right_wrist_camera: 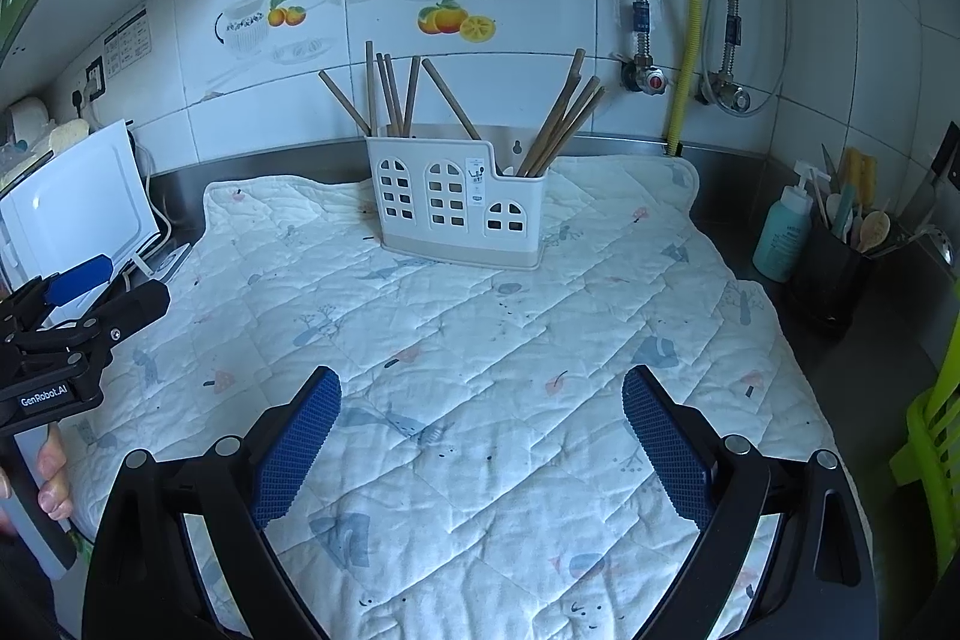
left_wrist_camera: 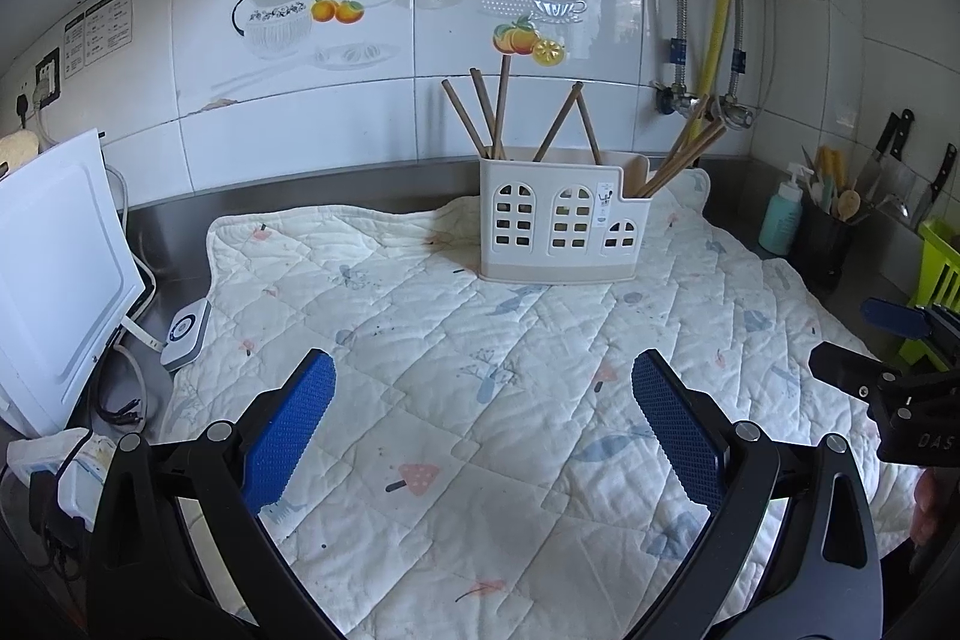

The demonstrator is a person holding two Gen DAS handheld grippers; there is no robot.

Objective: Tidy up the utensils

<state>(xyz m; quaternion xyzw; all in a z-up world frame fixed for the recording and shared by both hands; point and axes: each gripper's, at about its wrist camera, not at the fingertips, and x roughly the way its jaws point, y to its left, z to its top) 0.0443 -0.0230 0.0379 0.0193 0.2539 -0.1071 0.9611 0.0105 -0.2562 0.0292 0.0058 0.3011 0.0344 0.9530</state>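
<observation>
A white house-shaped utensil holder [left_wrist_camera: 558,223] stands at the back of a quilted mat [left_wrist_camera: 456,400]; it also shows in the right wrist view [right_wrist_camera: 459,211]. Several brown wooden chopsticks [left_wrist_camera: 489,115] stand in its left compartments and several more [left_wrist_camera: 678,157] lean in its low right compartment; they also show in the right wrist view [right_wrist_camera: 393,97] [right_wrist_camera: 564,124]. My left gripper [left_wrist_camera: 483,421] is open and empty above the mat's near part. My right gripper [right_wrist_camera: 480,436] is open and empty above the mat, to the right of the left one.
A white board [left_wrist_camera: 54,274] and cables stand at the left. A teal pump bottle [right_wrist_camera: 786,232], a black utensil cup [right_wrist_camera: 834,268], knives [left_wrist_camera: 894,160] and a green rack [right_wrist_camera: 936,436] sit at the right. A tiled wall with pipes [right_wrist_camera: 696,4] is behind.
</observation>
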